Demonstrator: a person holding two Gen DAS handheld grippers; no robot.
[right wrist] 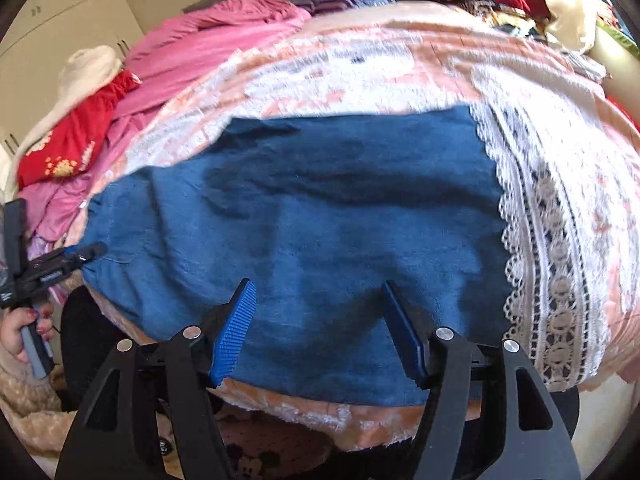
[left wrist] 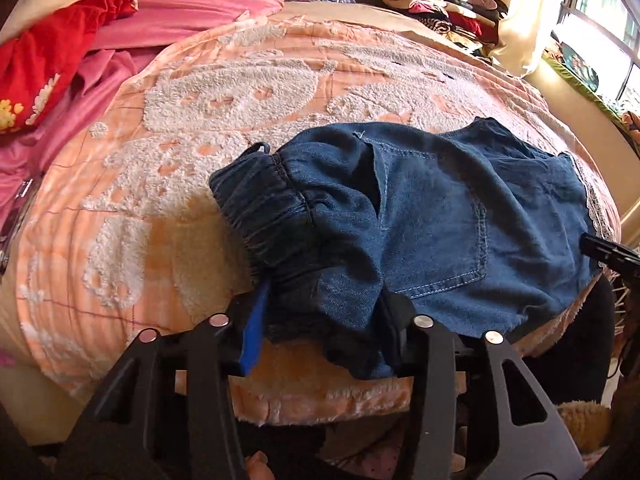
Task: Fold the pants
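Dark blue denim pants lie on a peach and white blanket on the bed, elastic waistband at the left, back pocket up, white lace trim at the leg end. My left gripper is wide open, its fingers on either side of a bunched waist corner at the bed's near edge, not pinching it. My right gripper is open over the near edge of the pant leg, holding nothing. The left gripper also shows in the right wrist view, at the pants' left end.
Pink bedding and a red garment are piled at the far left. A stack of folded clothes stands at the far right by a window. The bed's near edge drops off just below the grippers.
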